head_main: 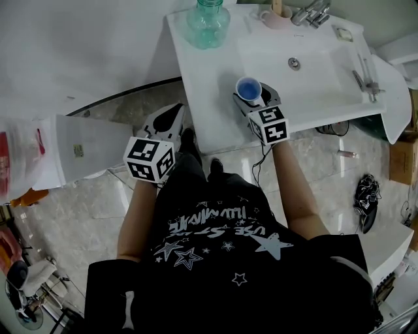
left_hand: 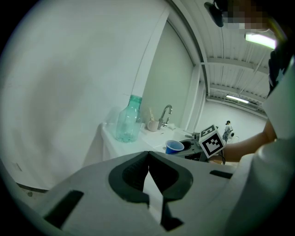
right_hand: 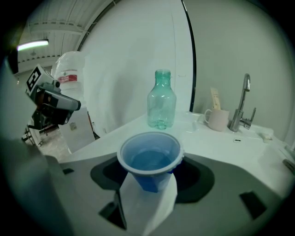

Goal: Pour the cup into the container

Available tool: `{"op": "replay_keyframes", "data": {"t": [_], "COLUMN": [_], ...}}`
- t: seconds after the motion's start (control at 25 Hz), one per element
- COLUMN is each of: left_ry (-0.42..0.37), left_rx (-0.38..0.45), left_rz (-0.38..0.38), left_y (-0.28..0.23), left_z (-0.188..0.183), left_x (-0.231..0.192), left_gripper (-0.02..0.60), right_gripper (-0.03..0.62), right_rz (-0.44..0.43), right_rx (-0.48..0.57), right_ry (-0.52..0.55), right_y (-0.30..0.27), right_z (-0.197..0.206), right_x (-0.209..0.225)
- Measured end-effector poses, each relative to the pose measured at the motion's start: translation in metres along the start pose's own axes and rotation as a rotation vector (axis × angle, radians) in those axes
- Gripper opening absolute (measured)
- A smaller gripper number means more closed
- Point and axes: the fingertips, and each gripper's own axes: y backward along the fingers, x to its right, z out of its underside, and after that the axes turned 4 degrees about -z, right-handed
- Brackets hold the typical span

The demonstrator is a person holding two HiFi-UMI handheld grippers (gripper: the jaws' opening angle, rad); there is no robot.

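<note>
A blue plastic cup [head_main: 249, 88] stands upright between the jaws of my right gripper [head_main: 253, 99], which is shut on it just above the white counter [head_main: 209, 111]. The right gripper view shows the cup [right_hand: 150, 159] with liquid inside, held in my right gripper [right_hand: 150, 184]. A clear teal bottle [head_main: 208, 23] stands at the counter's far left corner, and shows as the bottle [right_hand: 161, 99] beyond the cup. My left gripper [head_main: 168, 122] hangs off the counter's left side, its jaws shut with nothing between them. In the left gripper view my left gripper [left_hand: 148, 168] looks toward the bottle [left_hand: 128, 120] and the cup [left_hand: 174, 146].
A sink basin [head_main: 307, 72] with a faucet [head_main: 312, 13] lies right of the cup, with a pale mug [head_main: 274, 16] beside the faucet. A white box [head_main: 91, 150] and a plastic bag [head_main: 19, 156] stand on the floor at left. Shoes [head_main: 366, 202] lie at right.
</note>
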Motion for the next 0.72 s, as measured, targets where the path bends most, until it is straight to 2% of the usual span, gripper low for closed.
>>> {"op": "replay_keyframes", "data": {"t": [0.72], "left_ry": [-0.005], "left_rx": [-0.003], "left_rz": [0.002], "left_y": [-0.006], "left_z": [-0.002], "left_x": [0.002], "left_gripper": [0.012], "right_gripper": [0.318], "right_rz": [-0.053], "right_rx": [-0.044], "right_ry": [-0.049], "right_y": [-0.015], "right_z": [0.011], "right_x": [-0.002]}}
